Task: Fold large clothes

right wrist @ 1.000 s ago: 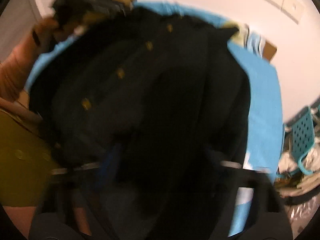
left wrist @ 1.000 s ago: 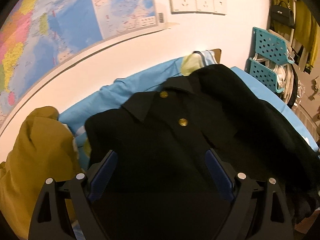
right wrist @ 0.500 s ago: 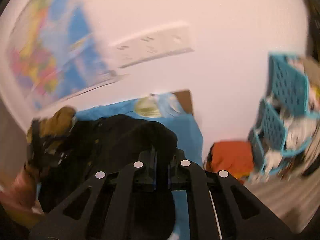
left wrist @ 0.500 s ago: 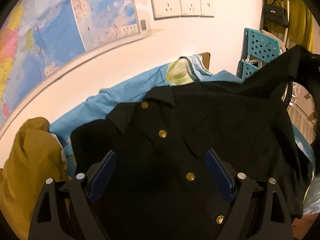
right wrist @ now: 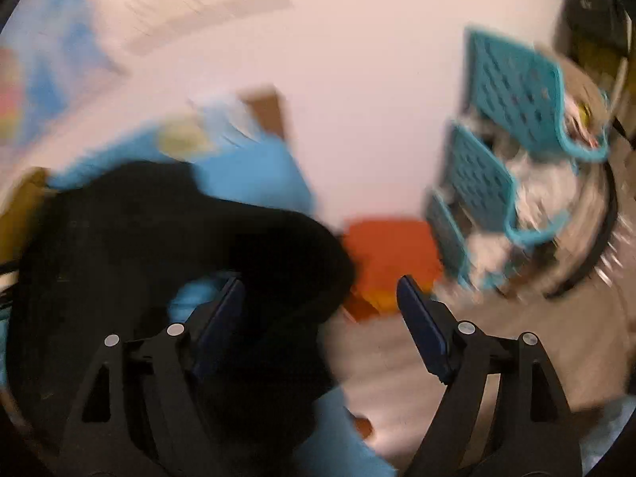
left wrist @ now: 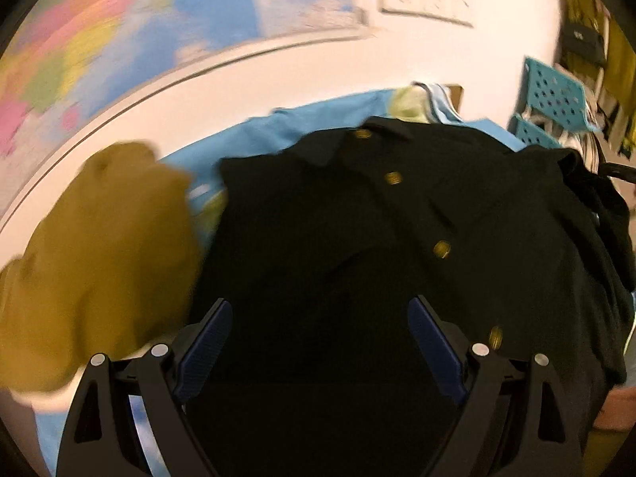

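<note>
Since half a sec ago the right gripper has let go: it was pinched shut on a fold of the black shirt, and its jaws have just been opening, so now they stand wide w/ black cloth bunched against the left pad only, nothing pressed between them. Left-wrist view has swung too, so the mustard garment fills more of the left side and the gold buttons run diagonally, collar far, hem near.

Key relation imo: the shirt's long axis runs from the collar by the wall down toward the left gripper, which hangs right over the lower body w/ jaws wide open and gripping nothing. So the left hand is the nearer one for the hem. The right one sits off the shirt's right edge, half over the floor, w/ the sleeve end just beside it.

Looks-wise: black button-front shirt, face up on a blue sheet, sleeve side draped loose over the right edge, a bit rumpled. Both views are blurry btw. Teal crates sit off to the right.
</note>
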### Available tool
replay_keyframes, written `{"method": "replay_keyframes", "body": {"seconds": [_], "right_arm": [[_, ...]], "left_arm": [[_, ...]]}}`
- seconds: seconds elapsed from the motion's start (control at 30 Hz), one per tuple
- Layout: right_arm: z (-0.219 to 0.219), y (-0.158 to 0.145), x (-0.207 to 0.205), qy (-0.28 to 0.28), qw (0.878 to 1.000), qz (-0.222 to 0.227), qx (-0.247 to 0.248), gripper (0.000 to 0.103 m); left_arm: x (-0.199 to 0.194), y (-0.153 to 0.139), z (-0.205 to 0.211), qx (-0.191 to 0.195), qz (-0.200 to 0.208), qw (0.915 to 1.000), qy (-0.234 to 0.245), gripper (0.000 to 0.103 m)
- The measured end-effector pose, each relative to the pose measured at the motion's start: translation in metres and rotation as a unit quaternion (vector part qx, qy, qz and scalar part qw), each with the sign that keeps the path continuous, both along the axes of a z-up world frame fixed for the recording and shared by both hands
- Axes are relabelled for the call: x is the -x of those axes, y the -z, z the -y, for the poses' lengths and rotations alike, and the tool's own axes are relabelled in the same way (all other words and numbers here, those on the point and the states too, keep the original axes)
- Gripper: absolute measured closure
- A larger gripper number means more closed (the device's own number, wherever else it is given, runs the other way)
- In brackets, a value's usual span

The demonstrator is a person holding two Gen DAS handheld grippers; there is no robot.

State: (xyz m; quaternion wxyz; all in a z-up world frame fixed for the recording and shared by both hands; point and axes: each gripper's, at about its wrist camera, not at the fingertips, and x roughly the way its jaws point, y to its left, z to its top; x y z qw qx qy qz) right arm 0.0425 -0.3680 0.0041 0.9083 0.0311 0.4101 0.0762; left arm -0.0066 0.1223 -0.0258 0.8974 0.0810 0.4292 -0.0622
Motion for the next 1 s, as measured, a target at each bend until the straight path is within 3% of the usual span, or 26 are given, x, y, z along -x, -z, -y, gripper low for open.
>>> {"method": "replay_keyframes", "body": {"seconds": [0.1,0.2,0.27,0.33,0.43,0.5,0.57,0.67,0.73,0.77,0.8,0.87,0.93,1.0], "right_arm": [[-0.036,-0.018,0.045,-0.106,0.993,0.028,-0.034,0.023],[-0.082,0.001,0.073,-0.201,0.979,0.001,-0.038,0.024],[-0.100,0.017,0.078,-0.223,0.974,-0.020,-0.031,0.025],[-0.109,0.038,0.077,-0.219,0.975,-0.044,-0.016,0.026],[-0.103,0.054,0.072,-0.172,0.984,-0.043,0.019,0.027],[-0.098,0.056,0.073,-0.145,0.988,-0.036,0.044,0.019],[-0.090,0.061,0.073,-0.141,0.988,-0.047,0.033,0.020],[-0.092,0.067,0.075,-0.140,0.988,-0.054,0.035,0.031],[-0.096,0.065,0.081,-0.149,0.987,-0.047,0.037,0.051],[-0.098,0.062,0.083,-0.161,0.986,-0.044,0.029,0.076],[-0.100,0.060,0.084,-0.166,0.985,-0.047,0.021,0.084],[-0.099,0.051,0.089,-0.171,0.984,-0.041,0.007,0.092],[-0.086,0.037,0.095,-0.168,0.985,-0.030,-0.040,0.093],[-0.069,0.021,0.106,-0.165,0.981,-0.014,-0.104,0.093]], "left_arm": [[0.036,-0.004,-0.024,0.016,0.005,0.9999,-0.002,0.016],[0.062,-0.003,-0.034,0.042,0.000,0.9991,0.009,0.016],[0.080,0.003,-0.036,0.061,-0.010,0.9978,0.022,0.016],[0.094,0.008,-0.034,0.072,-0.015,0.9967,0.035,0.016],[0.107,0.018,-0.037,0.072,-0.029,0.9966,0.028,0.016],[0.112,0.025,-0.044,0.077,-0.039,0.9962,0.014,0.016],[0.119,0.031,-0.047,0.106,-0.053,0.9927,0.022,0.016],[0.129,0.042,-0.030,0.103,-0.061,0.9915,0.052,0.015],[0.130,0.051,-0.017,0.081,-0.072,0.9920,0.064,0.015],[0.130,0.055,-0.012,0.065,-0.075,0.9932,0.060,0.019],[0.129,0.057,-0.009,0.049,-0.073,0.9945,0.057,0.026],[0.131,0.054,-0.007,0.039,-0.069,0.9953,0.055,0.060],[0.139,0.041,-0.010,0.053,-0.057,0.9954,0.056,0.075],[0.147,0.028,-0.023,0.088,-0.052,0.9934,0.052,0.080]]}}
